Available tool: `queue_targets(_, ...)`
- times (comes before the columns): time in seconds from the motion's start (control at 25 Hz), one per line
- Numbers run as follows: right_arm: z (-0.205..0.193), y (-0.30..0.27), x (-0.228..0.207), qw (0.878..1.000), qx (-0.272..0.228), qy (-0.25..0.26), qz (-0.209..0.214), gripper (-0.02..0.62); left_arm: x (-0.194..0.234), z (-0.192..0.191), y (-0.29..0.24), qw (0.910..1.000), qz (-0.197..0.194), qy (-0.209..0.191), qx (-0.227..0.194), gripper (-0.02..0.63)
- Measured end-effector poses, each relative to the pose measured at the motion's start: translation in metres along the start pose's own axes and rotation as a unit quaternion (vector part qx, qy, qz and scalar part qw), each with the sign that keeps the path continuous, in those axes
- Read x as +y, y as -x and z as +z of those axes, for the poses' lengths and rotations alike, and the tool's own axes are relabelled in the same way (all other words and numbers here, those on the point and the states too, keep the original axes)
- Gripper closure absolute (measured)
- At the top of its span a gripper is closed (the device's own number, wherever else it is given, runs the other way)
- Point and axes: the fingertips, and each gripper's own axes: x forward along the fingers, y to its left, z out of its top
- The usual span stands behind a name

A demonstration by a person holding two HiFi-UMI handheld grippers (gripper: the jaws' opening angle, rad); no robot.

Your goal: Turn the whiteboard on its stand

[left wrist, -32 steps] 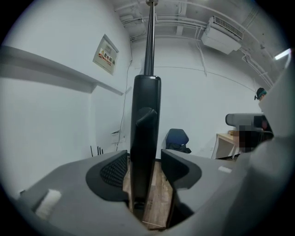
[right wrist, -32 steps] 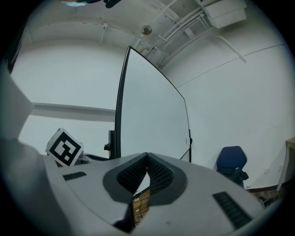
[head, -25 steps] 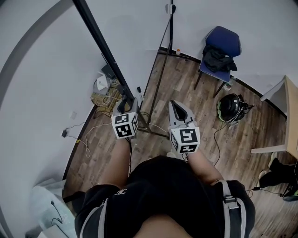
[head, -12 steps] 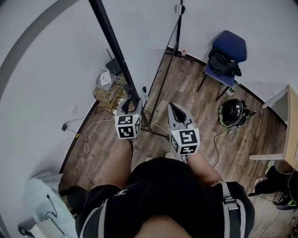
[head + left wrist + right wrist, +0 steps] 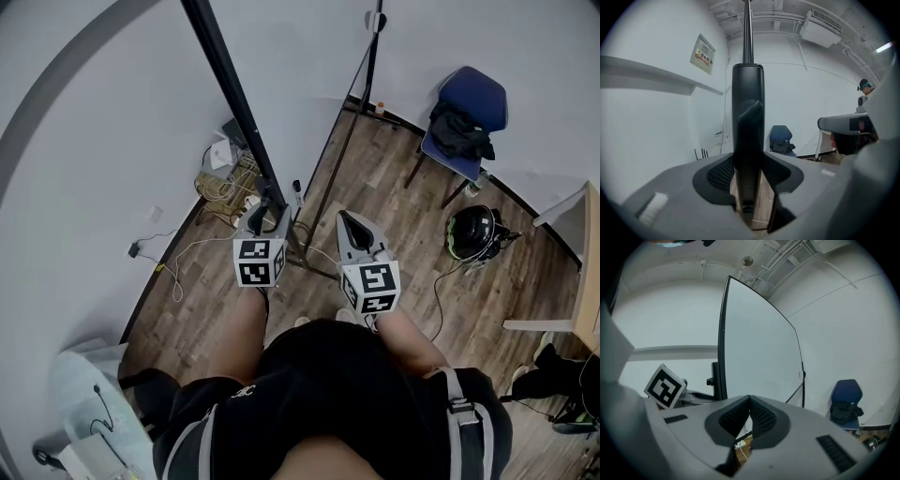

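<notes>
The whiteboard [image 5: 300,56] stands on its stand in front of me, its black frame edge [image 5: 230,89] running steeply down to my left gripper [image 5: 265,214]. In the left gripper view the black frame bar [image 5: 748,126] rises between the pads, and the left gripper [image 5: 749,176] is shut on it. My right gripper [image 5: 349,221] hangs a little right of the frame, jaws shut and empty. In the right gripper view the white board face [image 5: 759,348] fills the middle, with the right gripper [image 5: 749,401] pointing at its lower part.
The stand's thin black legs [image 5: 319,202] spread across the wooden floor just below the grippers. Cables and a small white box [image 5: 225,164] lie by the wall at left. A blue chair [image 5: 466,117], a dark helmet [image 5: 472,232] and a table edge [image 5: 586,253] are at right.
The left gripper keeps its hold on the frame, and both have drifted slightly right and lower in the head view. The right gripper has barely moved.
</notes>
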Motion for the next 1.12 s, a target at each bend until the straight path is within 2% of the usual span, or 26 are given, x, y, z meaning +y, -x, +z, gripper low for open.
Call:
queue_targets(0.44,-0.002,-0.005,0.024,1.000,0.003,-0.002,0.025,0.591,0.013,-0.013,0.033,0.9998,0.021,-0.003,0.000,0.413)
queue_targets(0.84,-0.009,-0.007,0.052,0.998,0.014,-0.004,0.060,0.591,0.039,-0.029,0.080,0.9971,0.075,-0.004,-0.008,0.419)
queue_targets(1.12,-0.011,-0.011,0.091,0.994,0.016,0.000,0.109,0.591,0.063,-0.043,0.110,0.9930,0.118,0.004,-0.008,0.425)
